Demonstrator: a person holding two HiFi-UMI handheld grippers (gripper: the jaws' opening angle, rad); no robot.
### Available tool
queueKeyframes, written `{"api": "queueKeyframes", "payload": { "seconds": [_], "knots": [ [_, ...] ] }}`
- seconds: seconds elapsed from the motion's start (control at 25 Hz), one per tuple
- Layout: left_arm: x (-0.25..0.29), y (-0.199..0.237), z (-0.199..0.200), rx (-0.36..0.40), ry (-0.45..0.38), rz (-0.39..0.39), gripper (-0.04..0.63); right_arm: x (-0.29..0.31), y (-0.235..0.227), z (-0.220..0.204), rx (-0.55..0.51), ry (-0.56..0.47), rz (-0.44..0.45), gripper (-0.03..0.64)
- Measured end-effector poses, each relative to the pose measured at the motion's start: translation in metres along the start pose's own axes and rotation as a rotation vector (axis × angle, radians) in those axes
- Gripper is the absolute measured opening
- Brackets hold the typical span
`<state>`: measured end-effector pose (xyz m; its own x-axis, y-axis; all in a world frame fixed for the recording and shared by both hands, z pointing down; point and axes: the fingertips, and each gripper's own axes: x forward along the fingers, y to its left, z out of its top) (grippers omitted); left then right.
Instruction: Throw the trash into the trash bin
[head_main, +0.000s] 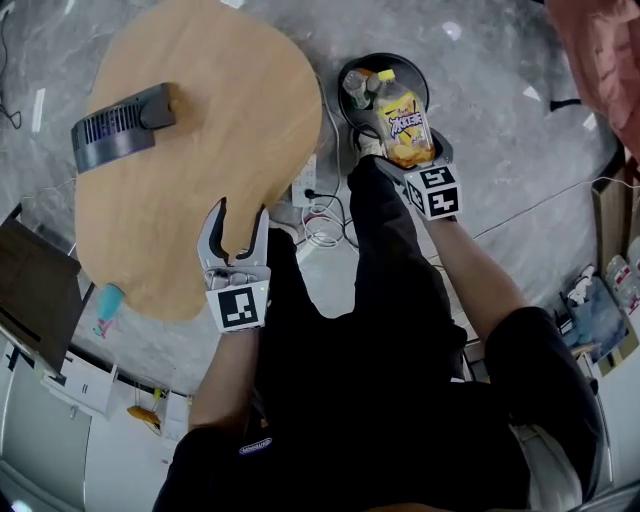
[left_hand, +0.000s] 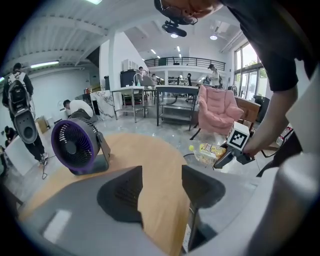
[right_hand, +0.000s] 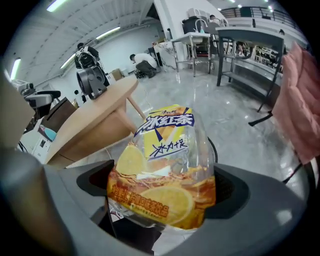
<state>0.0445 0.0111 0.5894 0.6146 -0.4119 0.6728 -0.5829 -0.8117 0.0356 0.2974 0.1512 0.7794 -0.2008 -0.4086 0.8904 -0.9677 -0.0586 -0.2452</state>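
Right gripper (head_main: 404, 150) holds bottle (head_main: 403, 118) lengthwise, cap toward trash bin (head_main: 400, 57)

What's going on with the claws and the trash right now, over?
Left claw open, empty. Right claw shut on tea bottle, above trash bin. Drop path looks clear.

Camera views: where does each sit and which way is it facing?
Head view: on the person's head, facing steeply down at table, trash bin, left gripper, right gripper, legs.
Left gripper view: rides the left gripper, facing across the table toward the fan; jaws apart, empty.
Right gripper view: rides the right gripper; jaws shut on the bottle.
Shared: all three show table, fan, bottle.
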Motion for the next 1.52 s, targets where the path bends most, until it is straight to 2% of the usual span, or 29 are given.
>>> {"api": "queueKeyframes", "payload": {
  "seconds": [0.16,0.36,0.44,0.68,0.8,0.92,1.04,1.2,1.32,1.52],
  "knots": [
    [0.004,0.000,0.004,0.003,0.007,0.000,0.253,0.030,-0.016,-0.027,0.064,0.104,0.009,0.584],
    [0.006,0.003,0.002,-0.006,0.018,0.003,0.253,0.075,-0.040,-0.052,0.337,0.243,0.035,0.584],
    [0.005,0.005,-0.002,-0.012,0.025,0.009,0.253,0.092,-0.049,-0.053,0.377,0.300,0.024,0.584],
    [-0.004,0.019,-0.026,-0.027,0.064,0.037,0.253,0.145,-0.067,-0.049,0.270,0.445,0.005,0.586],
    [-0.009,0.027,-0.042,-0.047,0.076,0.050,0.253,0.160,-0.078,-0.039,0.155,0.476,-0.048,0.595],
    [-0.019,0.029,-0.048,-0.055,0.070,0.048,0.253,0.149,-0.076,-0.018,0.062,0.415,-0.096,0.597],
    [-0.028,0.027,-0.043,-0.020,0.032,0.032,0.253,0.118,-0.053,0.003,0.004,0.301,-0.080,0.600],
    [-0.048,0.026,-0.039,0.019,0.022,0.005,0.253,0.041,-0.002,0.028,-0.055,0.111,-0.012,0.598],
    [-0.069,0.033,-0.039,0.042,0.029,0.012,0.253,-0.019,0.041,0.039,-0.052,0.035,0.028,0.592],
    [-0.117,0.042,-0.007,0.039,-0.063,0.050,0.253,-0.098,0.122,0.074,-0.073,-0.086,0.112,0.584]
  ]
}}
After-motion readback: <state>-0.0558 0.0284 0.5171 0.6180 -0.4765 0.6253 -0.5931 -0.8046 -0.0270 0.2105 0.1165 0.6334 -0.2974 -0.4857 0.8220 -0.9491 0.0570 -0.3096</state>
